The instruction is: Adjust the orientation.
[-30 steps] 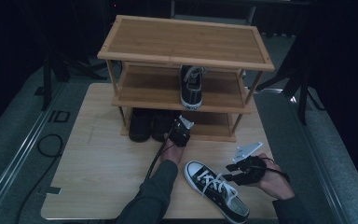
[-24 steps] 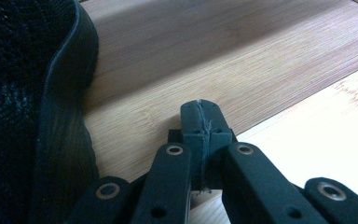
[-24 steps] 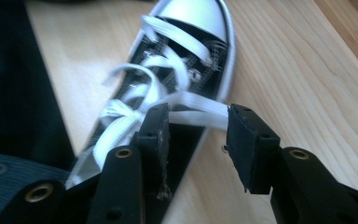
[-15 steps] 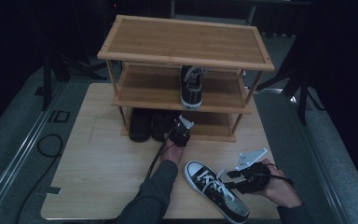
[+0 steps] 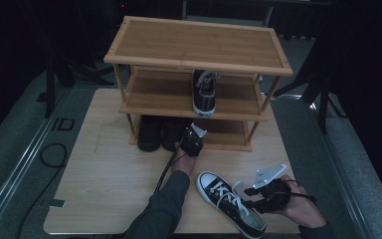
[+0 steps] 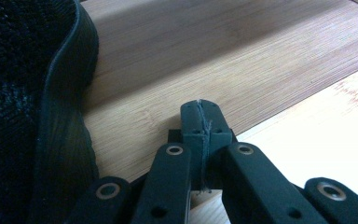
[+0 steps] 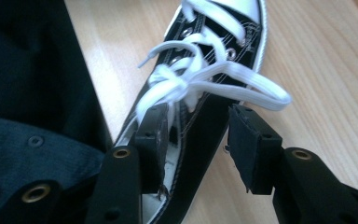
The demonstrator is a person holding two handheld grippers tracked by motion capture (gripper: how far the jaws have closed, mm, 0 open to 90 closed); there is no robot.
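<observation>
While the left tool (image 5: 194, 141) is resting shut and empty by the rack (image 5: 197, 46), the half-open right tool (image 7: 198, 135) is straddling the sneaker's (image 5: 230, 202) collar, one jaw inside, not yet gripping it.

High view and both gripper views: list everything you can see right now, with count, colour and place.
Shoe rack: one, light wood, three tiers, back of table.
Table: one, light wood.
High-top sneaker: one, black with white laces, on table near front edge.
Matching sneaker: one, black and white, middle shelf.
Dark shoes: two, black, bottom shelf, left.
Left gripper: black, jaws shut on nothing, by bottom shelf.
Right gripper: black, jaws straddling the sneaker's collar wall, not pressing.
</observation>
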